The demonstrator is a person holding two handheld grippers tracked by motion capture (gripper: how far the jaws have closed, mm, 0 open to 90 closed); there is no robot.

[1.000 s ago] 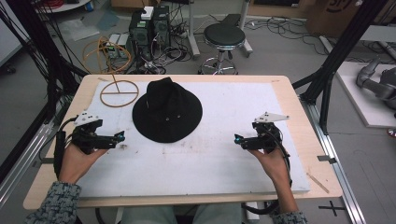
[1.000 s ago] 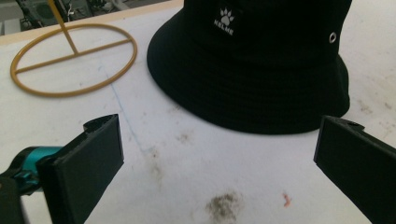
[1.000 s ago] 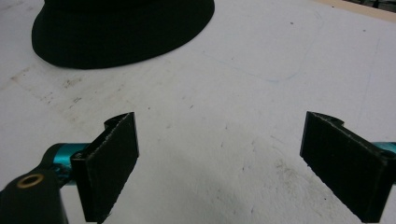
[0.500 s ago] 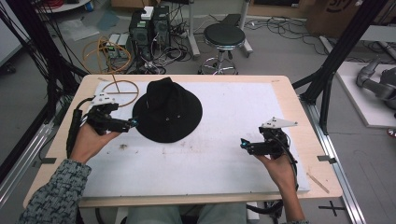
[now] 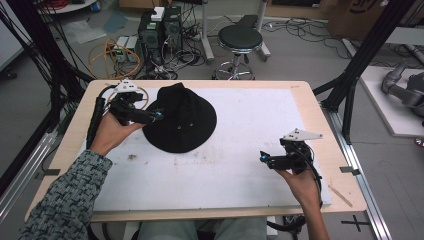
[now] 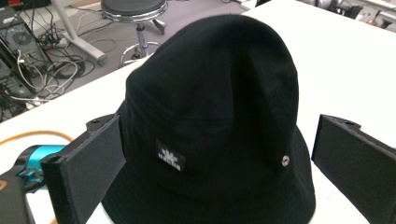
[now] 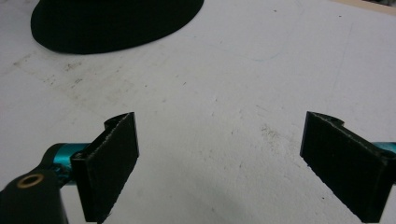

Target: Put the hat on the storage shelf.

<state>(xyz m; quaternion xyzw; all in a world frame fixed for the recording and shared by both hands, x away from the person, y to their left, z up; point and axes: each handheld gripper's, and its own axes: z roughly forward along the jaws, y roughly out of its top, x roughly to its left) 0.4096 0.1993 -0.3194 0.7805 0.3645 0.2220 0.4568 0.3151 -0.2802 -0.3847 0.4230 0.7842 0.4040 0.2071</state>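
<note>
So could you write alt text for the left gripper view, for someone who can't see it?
A black bucket hat sits on a white table, seen close up between the two open black jaws of the left gripper. The hat has a small label patch and a metal eyelet; a round stool and tangled cables lie on the floor beyond.

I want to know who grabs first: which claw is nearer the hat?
Left. The left claw is open at the hat's brim; the right claw is open well off, over bare mat.
</note>
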